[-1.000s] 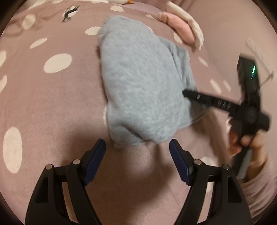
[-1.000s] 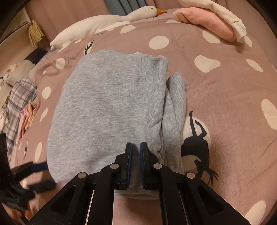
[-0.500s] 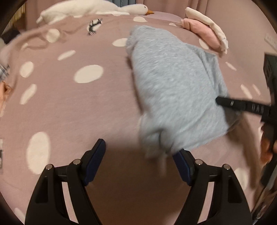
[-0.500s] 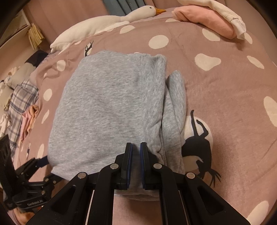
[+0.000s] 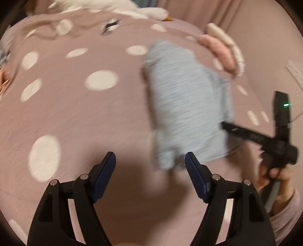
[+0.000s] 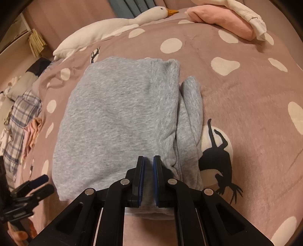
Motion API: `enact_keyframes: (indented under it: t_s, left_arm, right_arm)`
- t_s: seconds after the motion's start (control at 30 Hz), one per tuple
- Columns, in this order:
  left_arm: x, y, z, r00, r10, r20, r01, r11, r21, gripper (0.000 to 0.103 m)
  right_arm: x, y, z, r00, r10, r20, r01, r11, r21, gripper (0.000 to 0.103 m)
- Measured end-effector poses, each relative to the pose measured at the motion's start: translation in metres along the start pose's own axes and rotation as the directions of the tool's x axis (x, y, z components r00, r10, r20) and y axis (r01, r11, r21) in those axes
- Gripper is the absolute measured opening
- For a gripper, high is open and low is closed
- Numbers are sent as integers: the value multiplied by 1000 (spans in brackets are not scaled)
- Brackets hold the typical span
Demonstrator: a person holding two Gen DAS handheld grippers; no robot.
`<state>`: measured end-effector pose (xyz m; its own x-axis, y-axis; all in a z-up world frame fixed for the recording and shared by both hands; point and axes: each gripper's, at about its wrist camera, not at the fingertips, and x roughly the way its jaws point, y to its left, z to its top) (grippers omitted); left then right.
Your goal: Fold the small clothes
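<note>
A folded grey garment (image 6: 117, 121) lies on the spotted mauve bedspread (image 6: 246, 94); a folded sleeve (image 6: 191, 113) sticks out along its right side. My right gripper (image 6: 149, 162) is shut on the garment's near edge. In the left wrist view the garment (image 5: 185, 106) is blurred and lies ahead to the right. My left gripper (image 5: 150, 160) is open and empty, just short of the garment's near corner. The right gripper (image 5: 246, 132) shows there at the garment's right edge; the left gripper (image 6: 36, 185) shows at the lower left of the right wrist view.
A folded pink garment (image 6: 221, 17) with a white one (image 6: 246, 11) on it lies at the far right of the bed. A white plush goose (image 6: 106, 30) lies along the far edge. Plaid and pink clothes (image 6: 20, 121) are heaped at the left.
My left gripper has swung left and back, so the garment now sits to its right. The right gripper stays shut on the garment's near edge.
</note>
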<state>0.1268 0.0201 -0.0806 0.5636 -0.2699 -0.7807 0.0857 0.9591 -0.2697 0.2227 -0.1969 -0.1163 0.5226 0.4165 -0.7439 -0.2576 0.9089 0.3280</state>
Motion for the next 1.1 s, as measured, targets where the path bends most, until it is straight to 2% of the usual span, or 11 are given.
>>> enact_keyframes:
  t_s: [0.1,0.17,0.33,0.4,0.47,0.77,0.9,1.1]
  left_arm:
    - [4,-26,16,999,-32,27,30,998,52,76]
    - [13,-38,23,999,-18,28,15,995,100,75]
    - [52,-34,13,994,63,-94,-50,990,135,74]
    - [61,-26,8,990,55,-127,-40,992,116,76]
    - [60,-19,4,992,36,-121,-25,995,95,77]
    - [47,-10,-4,989,45,-144,-28,993,118,78]
    - [40,-6,-9,988,52,-148,-34,992,123,79]
    - [23,-7,-6,991,26,-130,-10,993,119,78]
  right_arm:
    - [0,3,1,1000,-13,-5,13,1000,-10,5]
    - [1,6,2,1000,-25,-5,25,1000,-18,5]
    - [1,14,0,998,-59,4,59,997,-52,5]
    - [2,16,-1,998,-66,7,66,996,-65,5]
    - [2,17,0,998,-70,8,70,995,-76,5]
    - [-3,24,-8,994,-108,24,110,987,-120,5]
    - [-5,22,-10,995,-100,24,102,988,-120,5]
    - [-12,21,-18,995,-99,4,99,988,-122,5]
